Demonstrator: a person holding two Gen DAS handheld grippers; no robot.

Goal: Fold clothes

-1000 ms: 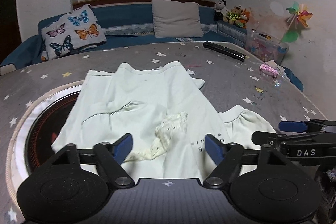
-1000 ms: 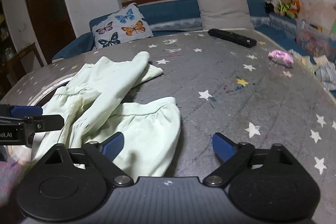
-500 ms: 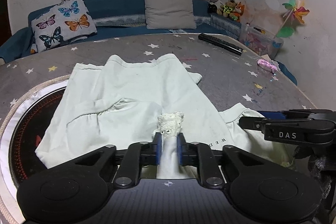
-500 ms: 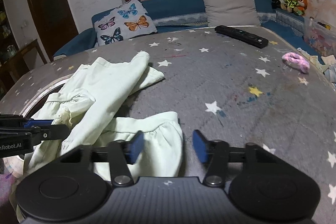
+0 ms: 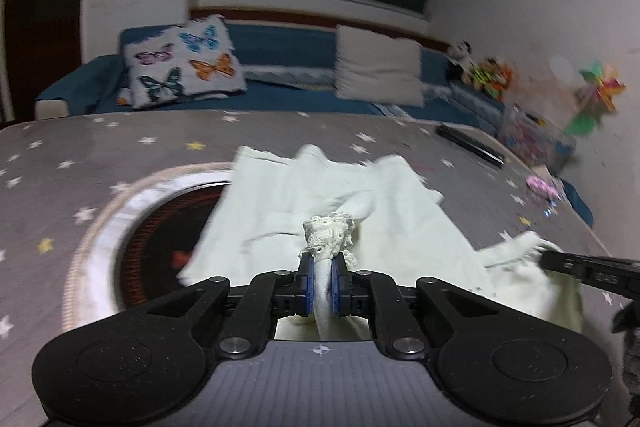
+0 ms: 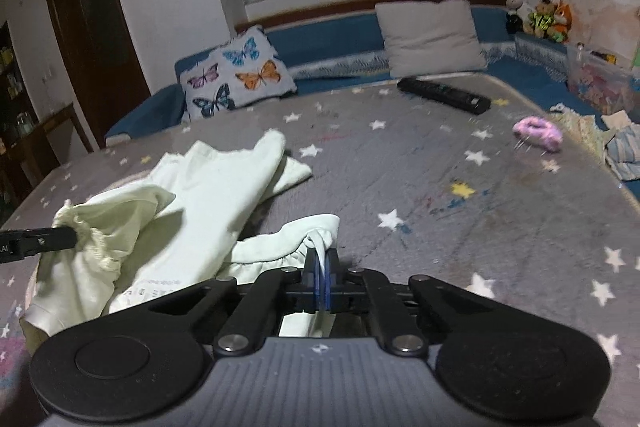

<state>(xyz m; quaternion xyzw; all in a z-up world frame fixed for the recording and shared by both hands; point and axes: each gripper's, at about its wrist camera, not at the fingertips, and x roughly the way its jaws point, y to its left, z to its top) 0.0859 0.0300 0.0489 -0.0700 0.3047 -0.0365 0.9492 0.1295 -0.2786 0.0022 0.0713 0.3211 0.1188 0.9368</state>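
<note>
Fold just beginning: the pale green garment [image 5: 360, 195] is lying rumpled on the near-left part of the starred table [image 6: 460, 163]; the left gripper [image 5: 323, 277] is pinching its lace trim; the right gripper [image 6: 323, 277] is clamping its ruffled hem; nothing is folded yet.

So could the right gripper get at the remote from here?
Probably not now: the right gripper is shut on the garment's hem, and the remote lies far across the table, though nothing blocks the way.

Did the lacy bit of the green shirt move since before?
Yes. The lacy trim lay flat on the pale green shirt; now the left tool, just closed on it, holds it higher, toward the butterfly pillow.
</note>
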